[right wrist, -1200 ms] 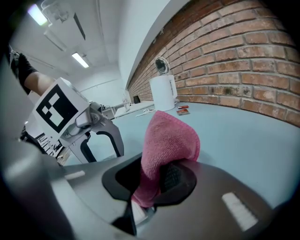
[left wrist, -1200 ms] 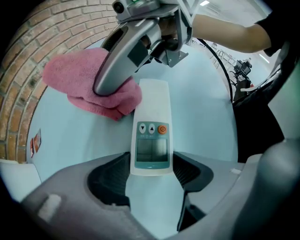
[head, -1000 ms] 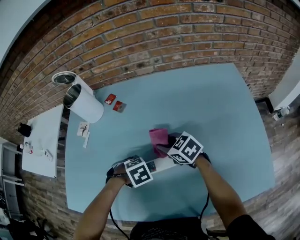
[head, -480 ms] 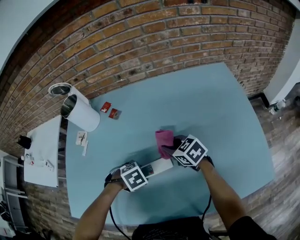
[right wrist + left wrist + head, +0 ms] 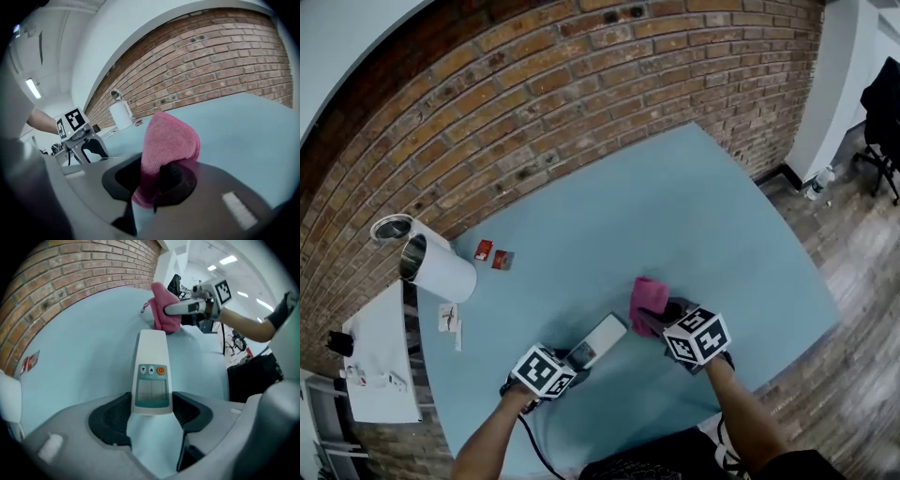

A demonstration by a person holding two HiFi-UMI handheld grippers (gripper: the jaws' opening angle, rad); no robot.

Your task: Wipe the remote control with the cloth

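The white remote control (image 5: 600, 340) lies on the blue table (image 5: 675, 216), its screen and orange button facing up (image 5: 152, 376). My left gripper (image 5: 575, 357) is shut on the remote's near end, one pad against each side (image 5: 151, 416). A pink cloth (image 5: 649, 298) is bunched up in my right gripper (image 5: 663, 315), which is shut on it (image 5: 150, 185). The cloth (image 5: 166, 150) stands up out of the jaws. It hovers just right of the remote's far end and apart from it (image 5: 165, 310).
A white cylinder (image 5: 441, 267) lies on its side at the table's far left, with a round lid (image 5: 391, 228) behind it. Two red packets (image 5: 492, 255) and paper slips (image 5: 448, 319) lie nearby. A white side table (image 5: 380, 375) stands at left. The brick wall (image 5: 534, 103) runs behind.
My right gripper has carried the cloth off the remote's far end, rightward and away. The remote's far end has swung round in my left gripper, which stays where it was.
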